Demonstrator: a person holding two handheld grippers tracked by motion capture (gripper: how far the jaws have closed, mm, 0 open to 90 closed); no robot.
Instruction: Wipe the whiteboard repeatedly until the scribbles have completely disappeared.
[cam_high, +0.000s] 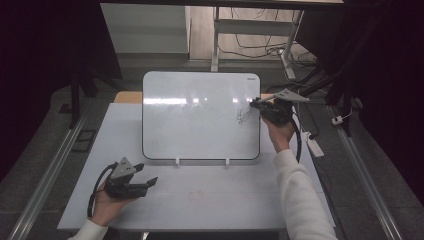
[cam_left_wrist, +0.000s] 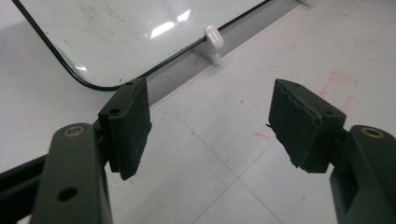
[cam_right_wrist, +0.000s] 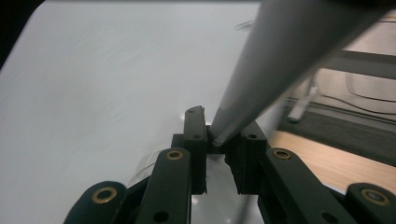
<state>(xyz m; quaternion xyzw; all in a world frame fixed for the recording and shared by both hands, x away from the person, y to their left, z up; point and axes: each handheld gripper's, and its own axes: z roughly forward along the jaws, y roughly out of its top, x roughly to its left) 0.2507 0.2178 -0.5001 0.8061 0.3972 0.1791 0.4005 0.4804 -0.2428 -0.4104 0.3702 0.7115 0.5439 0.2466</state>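
Note:
A whiteboard (cam_high: 200, 115) stands propped on the pale table (cam_high: 210, 200), with a black scribble (cam_high: 243, 117) near its right edge. My right gripper (cam_high: 257, 104) is at that scribble, shut on a grey marker (cam_right_wrist: 280, 60) clamped between its jaws (cam_right_wrist: 217, 140); the board's glossy face (cam_right_wrist: 93, 93) lies just beyond them. The marker's tip is hidden by the jaws. My left gripper (cam_high: 146, 175) rests in a hand on the table below the board's lower left corner. Its jaws (cam_left_wrist: 210, 126) stand wide open with nothing between them, pointing at the board's bottom edge (cam_left_wrist: 116, 32).
Two white clips (cam_left_wrist: 214, 42) hold the board's lower edge. Faint red marks (cam_left_wrist: 338, 84) stain the table. A power strip (cam_high: 314, 145) and cables lie on the floor to the right. Desk legs (cam_high: 216, 40) stand behind the table, and floor rails run along both sides.

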